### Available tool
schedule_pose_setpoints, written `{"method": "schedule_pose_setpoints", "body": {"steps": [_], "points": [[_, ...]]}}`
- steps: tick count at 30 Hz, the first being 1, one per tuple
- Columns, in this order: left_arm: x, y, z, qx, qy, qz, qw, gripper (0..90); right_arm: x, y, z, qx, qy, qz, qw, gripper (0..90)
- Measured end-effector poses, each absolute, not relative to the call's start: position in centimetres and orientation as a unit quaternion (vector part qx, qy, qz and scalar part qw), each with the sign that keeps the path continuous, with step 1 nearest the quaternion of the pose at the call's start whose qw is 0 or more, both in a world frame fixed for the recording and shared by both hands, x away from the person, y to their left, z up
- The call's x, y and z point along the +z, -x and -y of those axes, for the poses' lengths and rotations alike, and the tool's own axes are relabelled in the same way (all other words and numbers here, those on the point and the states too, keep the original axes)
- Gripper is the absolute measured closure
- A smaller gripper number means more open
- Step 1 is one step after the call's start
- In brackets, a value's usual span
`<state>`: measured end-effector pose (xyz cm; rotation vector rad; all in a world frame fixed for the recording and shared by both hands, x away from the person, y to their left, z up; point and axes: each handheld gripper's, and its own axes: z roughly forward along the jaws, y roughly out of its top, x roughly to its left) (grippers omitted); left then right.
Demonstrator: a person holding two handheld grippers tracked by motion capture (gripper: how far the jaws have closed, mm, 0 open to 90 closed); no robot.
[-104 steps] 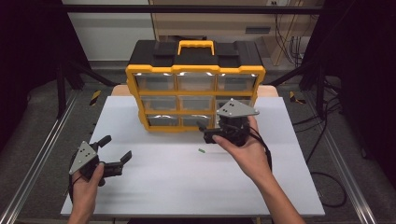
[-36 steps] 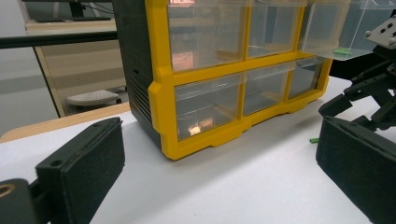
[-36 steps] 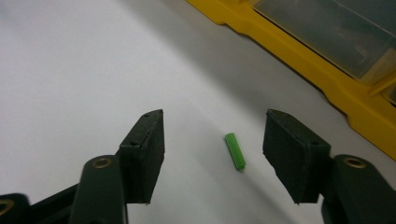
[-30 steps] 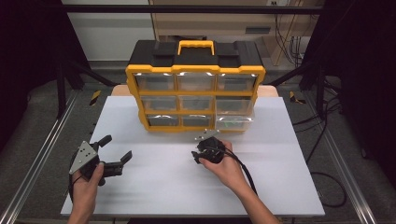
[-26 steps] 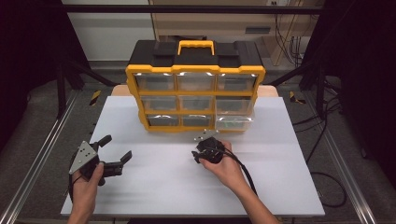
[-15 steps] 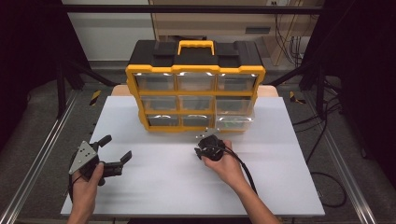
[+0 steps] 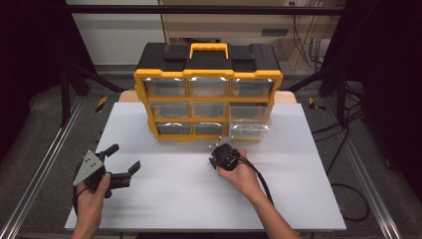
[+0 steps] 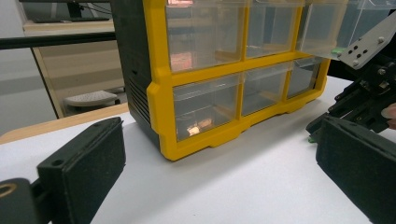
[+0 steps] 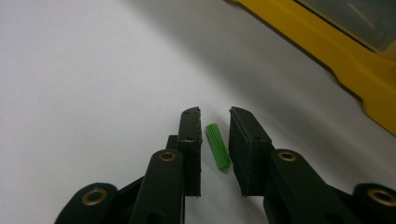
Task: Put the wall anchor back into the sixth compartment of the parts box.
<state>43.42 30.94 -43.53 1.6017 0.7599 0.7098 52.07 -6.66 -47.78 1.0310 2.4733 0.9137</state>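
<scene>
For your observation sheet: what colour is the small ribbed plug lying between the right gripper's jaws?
Green plug; clearest in the right gripper view.

A yellow drawer cabinet (image 7: pixel 209 94) on a white table (image 7: pixel 189 194).

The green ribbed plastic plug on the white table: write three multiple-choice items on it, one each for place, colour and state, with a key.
1. Where does the small green ribbed plastic plug lie?
A. in an open drawer
B. on the white table, between the right gripper's fingers
C. under the left gripper

2. What colour is the frame of the yellow-and-black plastic drawer organiser?
A. yellow
B. red
C. blue

3. How do the right gripper's fingers stand to the plug?
A. spread far from it
B. lifting it clear of the table
C. close on either side, a slim gap visible

Key: 1 B, the right gripper view shows it on the table between the fingers; 2 A, the frame is yellow in both the high view and the left gripper view; 3 C, the fingers have just been closing but do not yet press it.
</scene>
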Motion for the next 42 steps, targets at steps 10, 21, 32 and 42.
{"method": "schedule_pose_setpoints", "body": {"steps": [10,21,32,42], "points": [[-43.5,-43.4,-30.9,0.303,-0.686,-0.324,0.577,1.5,-48.0,-52.1,6.8,0.325,-0.348,-0.868,0.140,84.6],[-43.5,-43.4,-30.9,0.303,-0.685,-0.324,0.579,1.5,-46.6,-50.5,6.5,0.349,-0.325,-0.864,0.164,84.7],[-43.4,-43.3,-30.8,0.302,-0.682,-0.315,0.587,1.4,-44.3,-48.8,7.2,0.384,-0.312,-0.849,0.186,84.7],[-43.3,-43.2,-30.6,0.301,-0.675,-0.306,0.600,1.3,-42.3,-48.2,8.1,0.409,-0.310,-0.836,0.194,84.7]]}}
